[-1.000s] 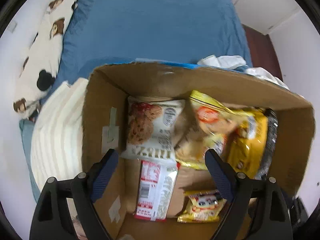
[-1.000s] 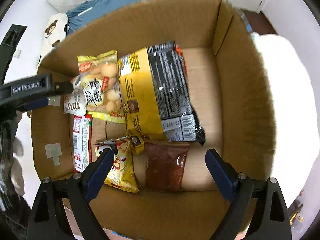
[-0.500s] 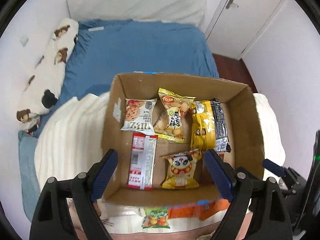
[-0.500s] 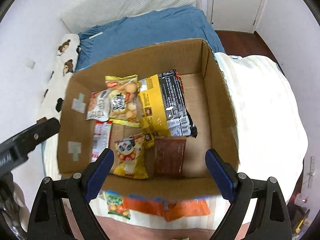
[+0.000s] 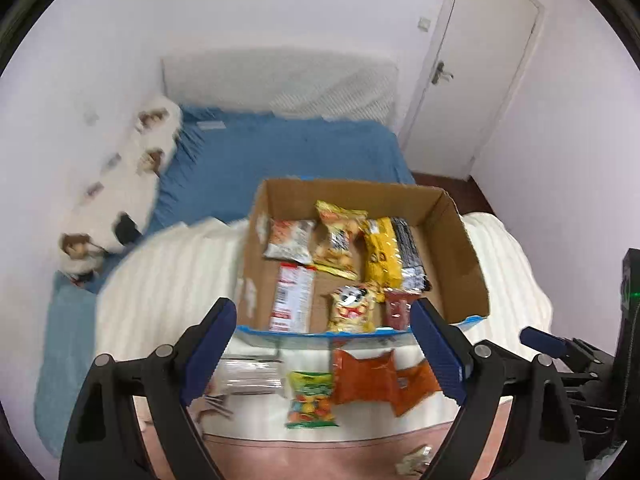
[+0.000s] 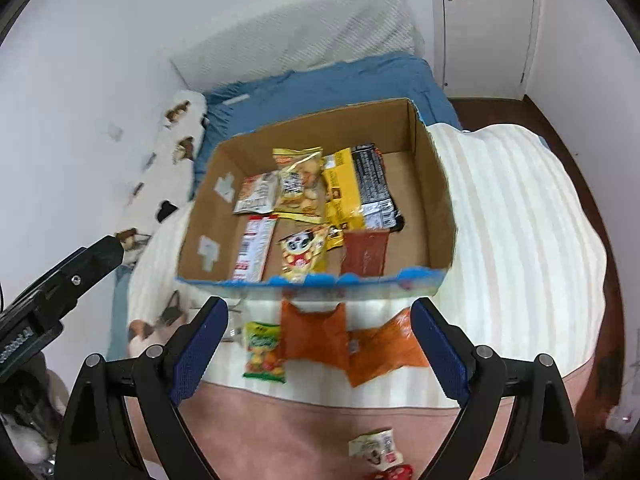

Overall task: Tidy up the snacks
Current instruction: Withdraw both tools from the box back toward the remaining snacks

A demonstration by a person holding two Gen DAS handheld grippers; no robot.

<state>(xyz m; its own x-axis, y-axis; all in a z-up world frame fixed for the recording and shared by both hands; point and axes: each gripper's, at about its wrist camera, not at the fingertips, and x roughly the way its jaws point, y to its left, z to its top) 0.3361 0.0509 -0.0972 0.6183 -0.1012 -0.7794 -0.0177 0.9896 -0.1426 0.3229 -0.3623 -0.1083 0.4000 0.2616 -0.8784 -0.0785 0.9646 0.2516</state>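
Note:
A cardboard box (image 5: 464, 248) (image 6: 434, 196) sits on a white blanket on the bed and holds several snack packets, among them a yellow-black bag (image 6: 356, 188) and a panda packet (image 6: 302, 254). In front of the box lie a green candy bag (image 5: 310, 398) (image 6: 264, 350), two orange packets (image 5: 366, 376) (image 6: 316, 332) and a clear packet (image 5: 250, 372). My left gripper (image 5: 322, 348) and my right gripper (image 6: 318, 348) are both open and empty, held well back above these loose packets.
A small white-red packet (image 6: 374, 450) lies on the pink sheet near the front. A blue bedsheet (image 5: 280, 156), a bear-print pillow (image 5: 124, 196) and a white door (image 5: 476, 68) lie beyond. The left gripper's body (image 6: 60, 280) shows at the right view's left edge.
Both grippers have pulled up and back from inside the box; the box now looks small and the loose packets in front of it have come into view.

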